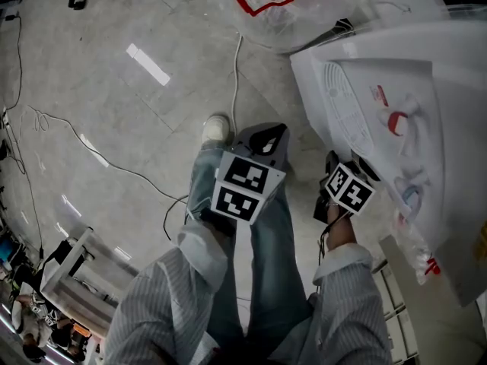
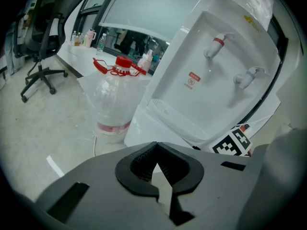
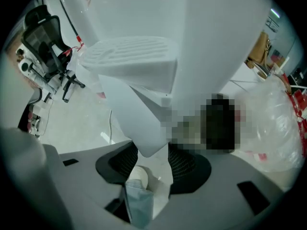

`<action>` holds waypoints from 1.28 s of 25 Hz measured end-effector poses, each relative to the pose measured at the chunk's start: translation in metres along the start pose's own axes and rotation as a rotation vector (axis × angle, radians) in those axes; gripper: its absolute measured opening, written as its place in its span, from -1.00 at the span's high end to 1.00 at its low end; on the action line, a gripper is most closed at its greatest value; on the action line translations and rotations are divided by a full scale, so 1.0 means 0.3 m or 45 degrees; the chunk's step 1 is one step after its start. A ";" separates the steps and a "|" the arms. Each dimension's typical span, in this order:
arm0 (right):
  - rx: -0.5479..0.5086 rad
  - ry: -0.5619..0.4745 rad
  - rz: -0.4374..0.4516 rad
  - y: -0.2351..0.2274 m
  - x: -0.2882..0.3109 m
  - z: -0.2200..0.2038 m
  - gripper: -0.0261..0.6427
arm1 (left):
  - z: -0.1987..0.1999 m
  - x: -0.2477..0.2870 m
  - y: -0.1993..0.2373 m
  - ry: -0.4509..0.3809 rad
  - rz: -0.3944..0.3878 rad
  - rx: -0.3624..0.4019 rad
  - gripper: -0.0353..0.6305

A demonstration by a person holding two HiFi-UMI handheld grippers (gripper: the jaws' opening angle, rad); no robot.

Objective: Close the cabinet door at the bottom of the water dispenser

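Two tools in hand: my right hand-held gripper clamps a corner of the white door, which juts out from the dispenser below its drip tray, while my left hand-held gripper, jaws pressed together on nothing, faces the dispenser's taps and a bottle.

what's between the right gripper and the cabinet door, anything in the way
Nothing visible. The right gripper already has the cabinet door edge between its jaws, pads against it. The space behind the door, toward the water dispenser, is partly hidden.
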State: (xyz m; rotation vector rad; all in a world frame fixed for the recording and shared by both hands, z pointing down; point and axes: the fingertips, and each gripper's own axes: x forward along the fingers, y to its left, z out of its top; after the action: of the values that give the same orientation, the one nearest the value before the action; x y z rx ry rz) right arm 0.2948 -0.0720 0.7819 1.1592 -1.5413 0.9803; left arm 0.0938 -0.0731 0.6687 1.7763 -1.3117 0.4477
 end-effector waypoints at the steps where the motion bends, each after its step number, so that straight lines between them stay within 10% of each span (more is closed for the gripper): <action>1: -0.018 0.001 -0.009 -0.006 -0.001 0.001 0.33 | -0.004 0.005 0.000 0.009 -0.001 0.004 0.87; 32: -0.274 -0.031 -0.171 -0.060 0.001 0.044 0.35 | -0.006 0.038 -0.045 0.033 -0.019 0.029 0.87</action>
State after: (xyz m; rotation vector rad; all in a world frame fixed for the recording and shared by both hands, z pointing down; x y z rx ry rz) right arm 0.3096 -0.0887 0.7802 1.1090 -1.5258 0.6950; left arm 0.1107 -0.0773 0.6721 1.7918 -1.2794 0.4776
